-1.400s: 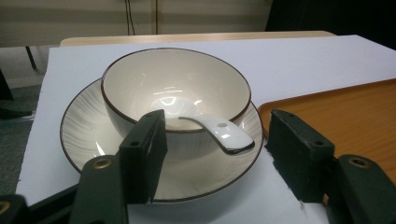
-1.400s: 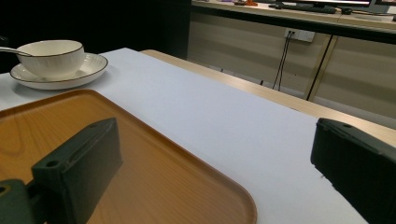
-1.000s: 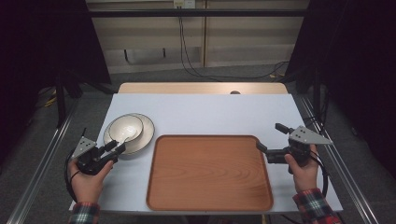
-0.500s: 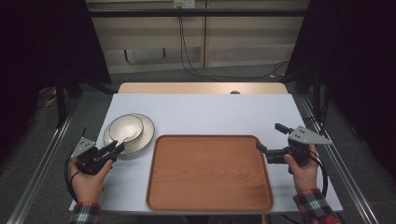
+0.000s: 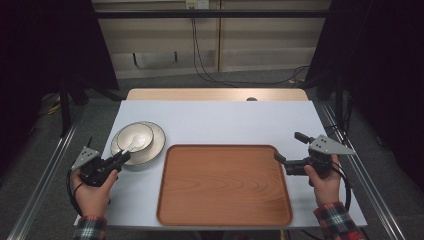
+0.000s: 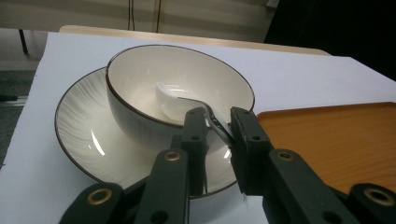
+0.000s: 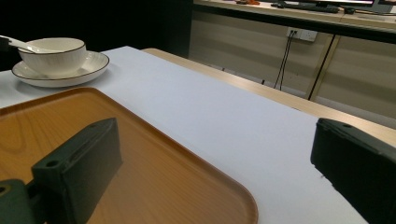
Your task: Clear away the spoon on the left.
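Observation:
A white bowl [image 5: 136, 135] with a dark rim stands on a ribbed white plate [image 5: 155, 145] at the table's left. A white spoon [image 6: 173, 100] lies in the bowl [image 6: 140, 88], its handle sticking out over the near rim. My left gripper [image 6: 218, 117] reaches that handle, and its jaws have just been closing and now pinch the handle between them. In the high view the left gripper [image 5: 122, 157] sits at the plate's near left edge. My right gripper [image 5: 287, 146] hangs open and empty over the right rim of the wooden tray [image 5: 225, 185].
The tray [image 7: 140, 177] has nothing on it and fills the table's near middle. The white table top [image 5: 225, 120] stretches behind it to a wooden strip at the far edge. Metal rails run along both sides of the table.
The left gripper's jaws have narrowed at the plate's edge. Neither hand has shifted, and the bowl, plate and tray stay put.

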Available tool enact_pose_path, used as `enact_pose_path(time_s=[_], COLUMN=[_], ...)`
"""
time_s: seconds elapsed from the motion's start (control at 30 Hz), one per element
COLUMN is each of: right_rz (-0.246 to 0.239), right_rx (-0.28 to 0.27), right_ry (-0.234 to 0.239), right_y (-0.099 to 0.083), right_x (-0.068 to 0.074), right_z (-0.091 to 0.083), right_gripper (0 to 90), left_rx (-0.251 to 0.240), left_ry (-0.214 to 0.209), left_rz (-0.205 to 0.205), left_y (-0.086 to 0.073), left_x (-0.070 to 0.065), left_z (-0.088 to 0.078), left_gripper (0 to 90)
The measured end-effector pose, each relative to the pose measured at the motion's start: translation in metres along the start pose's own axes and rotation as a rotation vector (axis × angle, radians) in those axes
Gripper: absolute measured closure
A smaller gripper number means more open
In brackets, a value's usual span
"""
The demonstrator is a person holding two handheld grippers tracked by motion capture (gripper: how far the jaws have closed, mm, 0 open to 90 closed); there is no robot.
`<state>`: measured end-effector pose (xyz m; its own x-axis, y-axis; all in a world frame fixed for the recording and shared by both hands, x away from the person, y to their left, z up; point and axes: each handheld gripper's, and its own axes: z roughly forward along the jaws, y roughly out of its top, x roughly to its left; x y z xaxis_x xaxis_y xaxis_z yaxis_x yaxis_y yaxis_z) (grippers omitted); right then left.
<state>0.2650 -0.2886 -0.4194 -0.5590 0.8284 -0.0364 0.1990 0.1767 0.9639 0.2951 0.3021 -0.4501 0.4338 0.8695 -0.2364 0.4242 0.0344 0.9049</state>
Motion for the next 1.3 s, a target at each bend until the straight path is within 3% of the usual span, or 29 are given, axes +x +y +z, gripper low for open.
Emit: enact_pose_path(time_s=[0.57, 0.97, 1.2, 1.3], right_rz=[0.003, 0.003, 0.002, 0.004], right_rx=[0.003, 0.006, 0.008, 0.006], right_ry=[0.001, -0.003, -0.007, -0.006], right_y=[-0.001, -0.001, -0.001, -0.001], right_x=[-0.001, -0.002, -0.002, -0.002], right_z=[0.001, 0.001, 0.001, 0.0], right_gripper=[1.3, 1.3, 1.4, 1.3], left_rx=[-0.079, -0.111, -0.131, -0.128], left_ry=[-0.014, -0.012, -0.033, -0.042], left_rz=[-0.037, -0.031, -0.033, -0.014], left_y=[0.009, 0.021, 0.027, 0.028], left_x=[0.004, 0.007, 0.005, 0.005], left_z=[0.002, 0.008, 0.009, 0.009], left_gripper=[83.4, 85.3, 85.5, 85.5])
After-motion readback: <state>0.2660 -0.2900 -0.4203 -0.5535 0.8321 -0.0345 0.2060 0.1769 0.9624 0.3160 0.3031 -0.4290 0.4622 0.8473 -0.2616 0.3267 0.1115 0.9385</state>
